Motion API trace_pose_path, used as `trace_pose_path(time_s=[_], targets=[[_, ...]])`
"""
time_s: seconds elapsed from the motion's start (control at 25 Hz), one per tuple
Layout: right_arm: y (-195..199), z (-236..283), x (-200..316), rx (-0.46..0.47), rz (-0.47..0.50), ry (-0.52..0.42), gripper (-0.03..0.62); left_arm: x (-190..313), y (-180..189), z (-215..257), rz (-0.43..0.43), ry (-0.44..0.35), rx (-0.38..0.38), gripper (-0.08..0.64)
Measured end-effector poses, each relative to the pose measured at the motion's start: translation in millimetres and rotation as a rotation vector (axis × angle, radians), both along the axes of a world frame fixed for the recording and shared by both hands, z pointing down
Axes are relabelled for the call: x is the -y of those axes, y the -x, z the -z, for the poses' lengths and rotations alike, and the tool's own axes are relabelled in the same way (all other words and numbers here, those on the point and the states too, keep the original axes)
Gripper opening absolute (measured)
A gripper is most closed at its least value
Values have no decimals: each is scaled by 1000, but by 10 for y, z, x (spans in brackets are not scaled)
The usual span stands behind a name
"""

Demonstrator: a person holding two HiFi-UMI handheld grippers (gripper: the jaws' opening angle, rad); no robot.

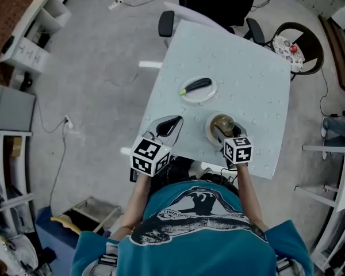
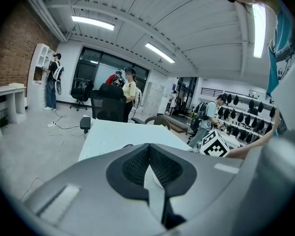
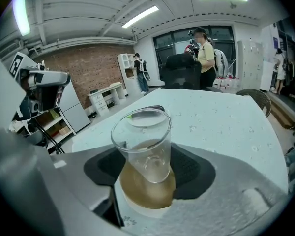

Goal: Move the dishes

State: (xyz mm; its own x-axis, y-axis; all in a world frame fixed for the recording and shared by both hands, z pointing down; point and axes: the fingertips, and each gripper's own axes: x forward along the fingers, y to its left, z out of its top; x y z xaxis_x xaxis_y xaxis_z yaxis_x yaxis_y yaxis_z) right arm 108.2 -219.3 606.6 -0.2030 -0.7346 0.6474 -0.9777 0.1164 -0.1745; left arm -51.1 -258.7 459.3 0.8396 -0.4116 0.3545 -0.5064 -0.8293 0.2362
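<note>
Your right tongs (image 3: 147, 157) stand wide apart. Their pads flank the clear plastic cup (image 3: 142, 141) without pressing it. The cup stands roughly upright on the small round white dish with a brown centre (image 3: 137, 211), at the pale tabletop's (image 1: 247, 85) near edge. Your left tongs (image 2: 148, 149), closed and empty, lie left of that dish. The right hand is nearer. Judgement: closing comes next.

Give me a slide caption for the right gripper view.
Right gripper jaws flanking a clear cup that stands on a saucer on the pale table.
</note>
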Motion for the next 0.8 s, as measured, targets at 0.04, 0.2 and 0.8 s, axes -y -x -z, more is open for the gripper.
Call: trace_pose_path(time_s=[0.04, 0.2, 0.8], targets=[[-6, 0, 1, -4, -4, 7, 282, 27, 35, -2, 10, 2, -5, 14], [-24, 45, -7, -19, 3, 16, 281, 107, 221, -31, 59, 20, -15, 14], [375, 801, 556, -59, 139, -140, 281, 149, 710, -138, 162, 37, 1, 14]])
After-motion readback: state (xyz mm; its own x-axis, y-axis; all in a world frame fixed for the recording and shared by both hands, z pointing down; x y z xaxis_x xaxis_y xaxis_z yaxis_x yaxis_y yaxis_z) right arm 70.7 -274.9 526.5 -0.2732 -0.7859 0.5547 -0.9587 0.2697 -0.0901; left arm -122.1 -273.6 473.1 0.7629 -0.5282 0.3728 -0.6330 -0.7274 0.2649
